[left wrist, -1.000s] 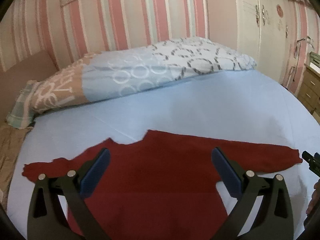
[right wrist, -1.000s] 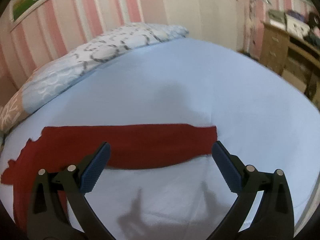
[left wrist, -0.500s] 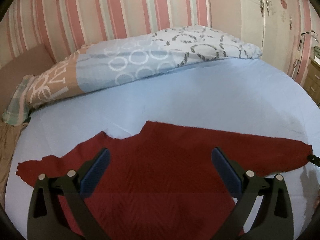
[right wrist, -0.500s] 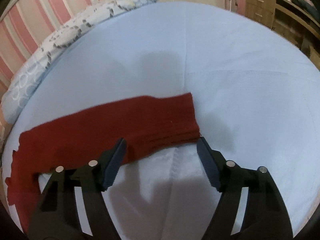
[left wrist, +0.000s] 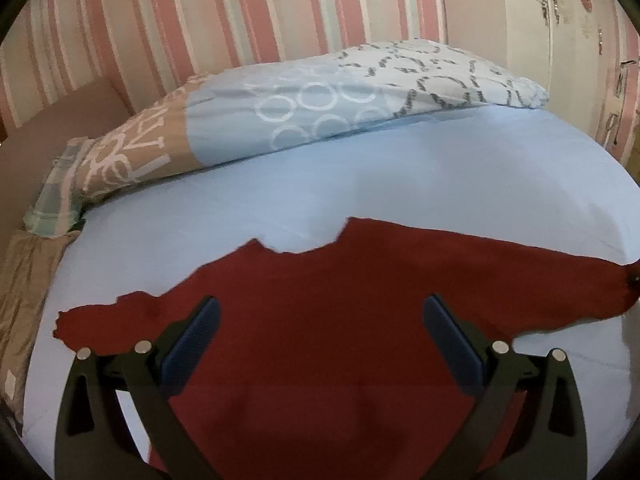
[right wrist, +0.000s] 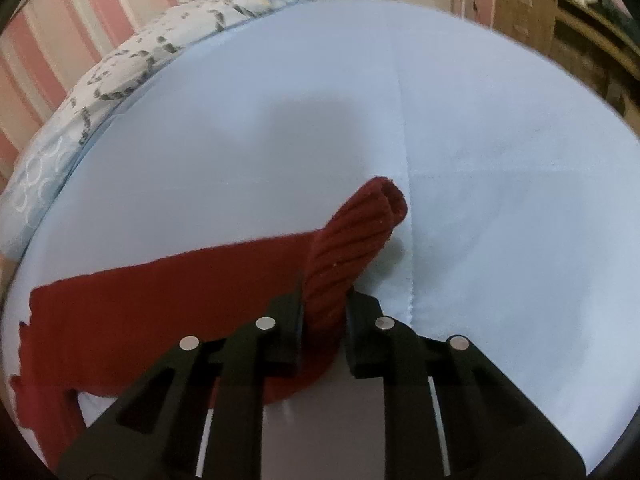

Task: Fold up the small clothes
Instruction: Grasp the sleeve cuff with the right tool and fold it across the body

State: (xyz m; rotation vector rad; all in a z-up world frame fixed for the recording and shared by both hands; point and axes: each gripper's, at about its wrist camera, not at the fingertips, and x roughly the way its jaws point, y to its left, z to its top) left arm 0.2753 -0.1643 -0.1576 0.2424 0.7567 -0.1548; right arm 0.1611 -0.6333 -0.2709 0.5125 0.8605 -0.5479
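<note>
Your right gripper (right wrist: 324, 316) just closed, pinching the dark-red knit sweater's (left wrist: 340, 320) cuff (right wrist: 360, 236) for the fold; left gripper (left wrist: 320, 344) spread above its body.

Home bedrm: bed (left wrist: 400, 184), duvet (left wrist: 320, 108), wardrobe (left wrist: 560, 20)

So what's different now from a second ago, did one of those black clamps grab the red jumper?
Yes. The right gripper came down over the end of the red sweater's sleeve and its jaws have just been closing on it, bunching the cuff up off the blue sheet. The left gripper drew closer over the sweater's body, jaws wide open and empty. The sweater's body and the duvet lie as before.
</note>
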